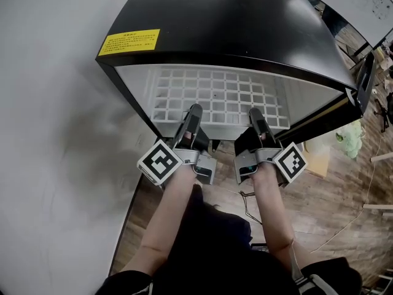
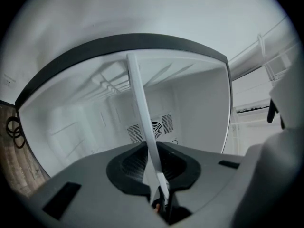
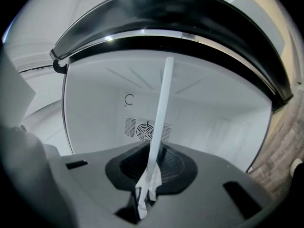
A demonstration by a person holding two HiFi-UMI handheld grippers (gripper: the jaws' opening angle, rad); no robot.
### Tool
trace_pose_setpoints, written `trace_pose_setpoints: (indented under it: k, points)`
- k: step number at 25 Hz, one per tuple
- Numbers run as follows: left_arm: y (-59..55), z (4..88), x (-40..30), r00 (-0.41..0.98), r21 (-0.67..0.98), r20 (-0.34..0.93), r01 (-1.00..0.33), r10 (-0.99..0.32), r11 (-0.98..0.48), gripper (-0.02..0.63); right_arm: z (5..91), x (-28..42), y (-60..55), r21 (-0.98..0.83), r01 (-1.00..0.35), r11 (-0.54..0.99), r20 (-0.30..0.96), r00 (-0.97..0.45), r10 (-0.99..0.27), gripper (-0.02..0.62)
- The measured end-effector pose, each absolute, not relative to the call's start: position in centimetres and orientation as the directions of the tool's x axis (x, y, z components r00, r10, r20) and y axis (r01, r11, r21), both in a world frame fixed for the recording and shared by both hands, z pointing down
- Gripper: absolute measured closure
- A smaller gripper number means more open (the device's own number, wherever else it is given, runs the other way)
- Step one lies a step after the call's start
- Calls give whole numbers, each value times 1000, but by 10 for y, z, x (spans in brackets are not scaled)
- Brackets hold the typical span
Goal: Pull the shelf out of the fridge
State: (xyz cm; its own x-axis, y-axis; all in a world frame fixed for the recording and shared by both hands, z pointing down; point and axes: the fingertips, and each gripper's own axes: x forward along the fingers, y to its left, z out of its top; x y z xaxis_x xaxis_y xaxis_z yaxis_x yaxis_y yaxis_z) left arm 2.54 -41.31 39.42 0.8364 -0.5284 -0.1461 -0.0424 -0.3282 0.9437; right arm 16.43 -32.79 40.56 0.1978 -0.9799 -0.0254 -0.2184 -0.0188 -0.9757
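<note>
The left gripper [image 1: 193, 110] is squeezed shut on the front edge of the white plastic grid shelf [image 1: 218, 94]. The shelf lies flat inside the open black fridge [image 1: 245, 23], with its front edge at the opening. The right gripper [image 1: 255, 113] pinches the same edge, near the left one. This looks like the pulling step. Next, both grippers should pull back together and evenly, so the shelf slides out straight.

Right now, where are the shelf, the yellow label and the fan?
shelf [image 1: 224, 128], head view, its front edge.
yellow label [image 1: 129, 42], head view, its middle.
fan [image 3: 142, 131], right gripper view, its round grille.
</note>
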Motion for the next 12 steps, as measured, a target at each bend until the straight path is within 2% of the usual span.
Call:
trace_pose_setpoints:
  k: [12]
  points:
    - [-383,384,1,830,941,-131,-67,-541,-331,558,396,142,-298,-976,-217,-22,-18,178,-984,571]
